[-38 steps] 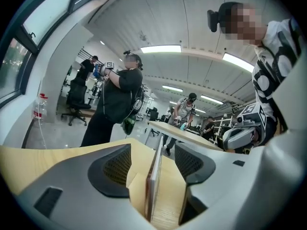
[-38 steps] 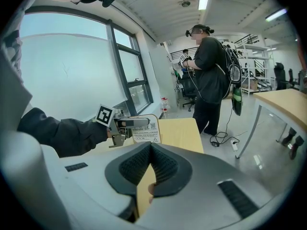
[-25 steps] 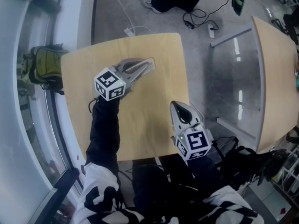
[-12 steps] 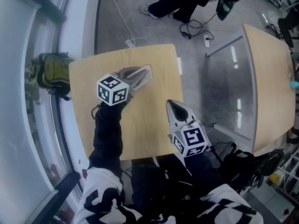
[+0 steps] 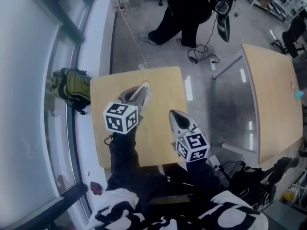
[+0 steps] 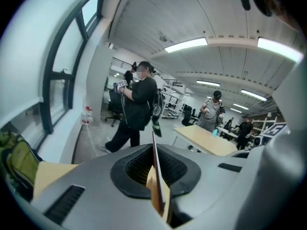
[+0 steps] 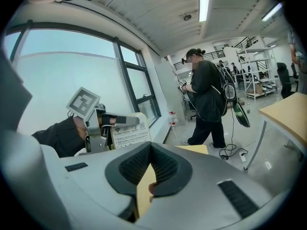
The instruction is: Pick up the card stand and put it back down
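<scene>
Here, your left claw (image 5: 139,94) is pinching the card stand (image 5: 145,87). In the left gripper view the stand (image 6: 154,145) is seen edge-on, as one thin upright plate, and the two pads of the left claw (image 6: 155,176) press on it from both sides. The upper edge of the stand rises above the pads.

From the right gripper view you see the same stand (image 7: 127,134) from its flat side. It carries a white printed sheet and stands upright in front of the window (image 7: 72,66), clear of the tabletop (image 7: 194,149). The print is too small to read.

In the head view the left claw points to the far side, over the far left part of the tabletop (image 5: 165,87), and the stand sticks out just past its tips.

Your right claw (image 5: 173,114) is to the right of the left one and nearer to you, also over the tabletop, well apart from the stand. Its pads (image 7: 165,169) are pressed together at the tip and nothing is between them.

A backpack (image 5: 73,85) lies on the floor left of the tabletop. A person (image 5: 184,11) stands on the far side.
</scene>
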Demonstrator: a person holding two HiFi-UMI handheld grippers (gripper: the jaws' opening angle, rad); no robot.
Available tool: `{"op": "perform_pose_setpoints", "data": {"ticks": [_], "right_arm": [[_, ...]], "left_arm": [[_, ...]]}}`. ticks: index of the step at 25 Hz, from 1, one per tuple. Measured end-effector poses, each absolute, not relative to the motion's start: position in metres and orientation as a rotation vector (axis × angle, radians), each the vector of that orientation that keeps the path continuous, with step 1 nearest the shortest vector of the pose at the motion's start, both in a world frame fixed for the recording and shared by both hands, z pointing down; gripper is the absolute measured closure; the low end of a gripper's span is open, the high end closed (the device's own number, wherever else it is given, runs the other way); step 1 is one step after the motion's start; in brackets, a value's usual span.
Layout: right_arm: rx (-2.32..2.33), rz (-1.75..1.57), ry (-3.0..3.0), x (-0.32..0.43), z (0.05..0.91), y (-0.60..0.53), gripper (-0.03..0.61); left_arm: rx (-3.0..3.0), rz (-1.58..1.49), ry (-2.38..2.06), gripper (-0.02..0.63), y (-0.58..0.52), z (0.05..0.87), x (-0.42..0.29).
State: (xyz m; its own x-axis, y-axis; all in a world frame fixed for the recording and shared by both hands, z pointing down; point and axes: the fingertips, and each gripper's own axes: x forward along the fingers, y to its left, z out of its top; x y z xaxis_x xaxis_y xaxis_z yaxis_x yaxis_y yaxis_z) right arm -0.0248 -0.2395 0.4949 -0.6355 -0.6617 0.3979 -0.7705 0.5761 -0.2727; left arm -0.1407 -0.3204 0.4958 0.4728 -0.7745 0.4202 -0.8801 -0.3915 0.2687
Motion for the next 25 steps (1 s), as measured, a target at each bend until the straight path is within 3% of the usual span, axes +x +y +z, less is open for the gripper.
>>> {"op": "perform_pose_setpoints", "data": {"ticks": [9, 25], "right_arm": [[1.120, 0.547, -2.621, -0.043, 0.452, -0.235, 0.557], [1.277, 0.225, -2.730, -0.042, 0.385, -0.185, 0.557]], "left_arm": [[2.147, 0.279, -1.910, 0.594, -0.258, 0.428, -0.174], [2.203, 0.040, -2.189, 0.594, -0.159, 0.383, -0.156]]}}
